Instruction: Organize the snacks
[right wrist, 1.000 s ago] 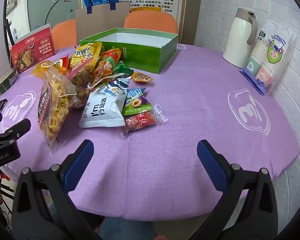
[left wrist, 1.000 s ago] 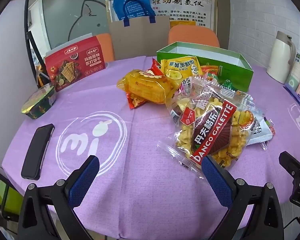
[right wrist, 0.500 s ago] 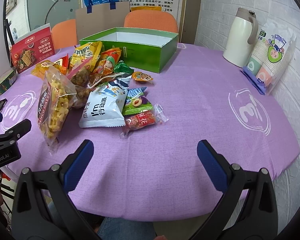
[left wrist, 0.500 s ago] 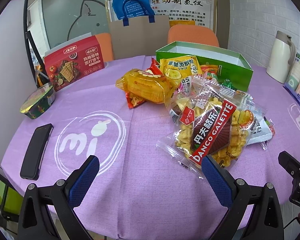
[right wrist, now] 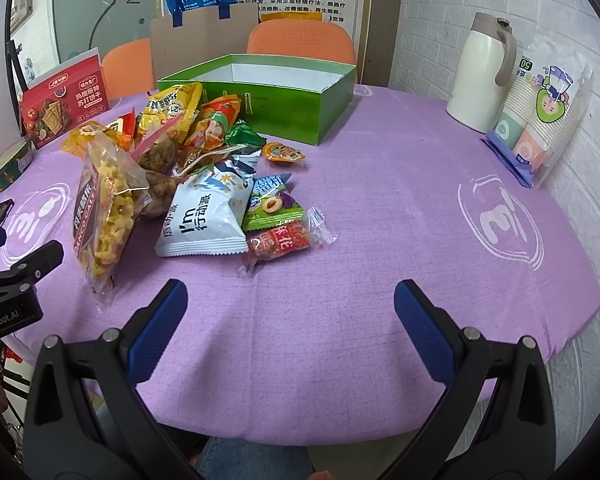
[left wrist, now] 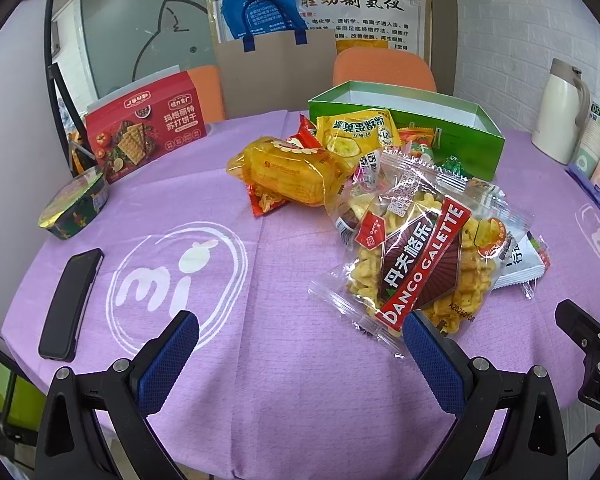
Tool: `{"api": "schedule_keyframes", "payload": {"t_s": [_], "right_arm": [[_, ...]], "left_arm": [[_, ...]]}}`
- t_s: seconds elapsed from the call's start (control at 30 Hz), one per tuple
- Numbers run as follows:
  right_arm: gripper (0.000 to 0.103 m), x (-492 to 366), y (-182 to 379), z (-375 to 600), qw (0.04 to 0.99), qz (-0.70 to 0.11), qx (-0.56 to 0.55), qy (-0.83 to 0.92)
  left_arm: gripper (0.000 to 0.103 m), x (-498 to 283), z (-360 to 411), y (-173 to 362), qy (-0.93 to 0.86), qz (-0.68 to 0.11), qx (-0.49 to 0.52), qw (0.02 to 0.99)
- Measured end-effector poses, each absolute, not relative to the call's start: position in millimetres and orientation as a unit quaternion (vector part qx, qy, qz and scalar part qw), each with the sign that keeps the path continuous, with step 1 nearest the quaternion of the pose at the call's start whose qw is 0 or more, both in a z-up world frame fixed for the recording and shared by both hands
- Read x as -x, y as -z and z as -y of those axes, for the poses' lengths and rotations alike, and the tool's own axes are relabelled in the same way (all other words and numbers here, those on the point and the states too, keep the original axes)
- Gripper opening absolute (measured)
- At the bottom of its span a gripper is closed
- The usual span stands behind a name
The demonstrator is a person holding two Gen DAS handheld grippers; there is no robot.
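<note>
Snacks (right wrist: 188,184), heaped loose on the purple tablecloth (right wrist: 380,208) just in front of the open green box (right wrist: 284,112), are the matter of this task. Left gripper (left wrist: 300,354): fingers spread wide, nothing between the blue pads (left wrist: 168,360), poised over bare cloth at the near edge, with the right pad just short of the clear Danco Galette bag (left wrist: 420,256). Right gripper (right wrist: 290,326): likewise spread and empty, near edge, the red candy packet (right wrist: 284,240) and the white pouch (right wrist: 204,216) lying a little beyond its left finger. Farther out the heap continues — a yellow wrapped cake (left wrist: 292,170), a yellow chip bag (left wrist: 356,132), a green plum packet (right wrist: 272,204) and smaller sweets, some overlapping, the farthest touching or nearly touching the box wall. Progress, as judged: none visible; the part of the box interior in view shows white and bare, every snack seen is outside it, so the whole sorting appears to remain. Surface: a round table under printed cloth, bearing also a black phone (left wrist: 70,304) at near left, a foil-lidded tub (left wrist: 74,206) and red cracker box (left wrist: 144,136) at far left, a cream thermos jug (right wrist: 480,72) and sleeved paper cups (right wrist: 544,108) at far right. Room: orange chairs (right wrist: 300,40), a paper bag, a wall poster, white brick on the right — a glazed panel to the left.
</note>
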State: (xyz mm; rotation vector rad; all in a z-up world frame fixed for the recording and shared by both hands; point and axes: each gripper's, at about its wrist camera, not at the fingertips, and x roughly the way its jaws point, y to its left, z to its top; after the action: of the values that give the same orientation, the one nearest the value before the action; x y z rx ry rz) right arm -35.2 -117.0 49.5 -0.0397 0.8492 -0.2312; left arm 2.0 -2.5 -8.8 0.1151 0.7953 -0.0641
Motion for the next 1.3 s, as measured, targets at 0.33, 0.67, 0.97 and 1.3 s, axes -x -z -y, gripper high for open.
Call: {"api": "schedule_keyframes", "payload": {"t_s": [0.33,0.67,0.97,1.3], "right_arm": [[0.103,34,-47,118,0.903,-0.415,0.019,0.110],[0.103,30,-44,122,0.901,-0.419,0.016,0.109],[0.103,26,-41,124,0.899,-0.424,0.014,0.108],[0.103,17,-51,135,0.916,-0.396,-0.050,-0.029]], "left_arm": [[0.103,-3,4,9,0.033,-0.389,-0.058,0.919],[0.103,-6,8,10,0.034,-0.392,-0.062,0.917],[0.103,-10,11,11,0.046,-0.397,-0.061,0.915],[0.103,-19,6,3,0.150,-0.393,-0.046,0.906]]}}
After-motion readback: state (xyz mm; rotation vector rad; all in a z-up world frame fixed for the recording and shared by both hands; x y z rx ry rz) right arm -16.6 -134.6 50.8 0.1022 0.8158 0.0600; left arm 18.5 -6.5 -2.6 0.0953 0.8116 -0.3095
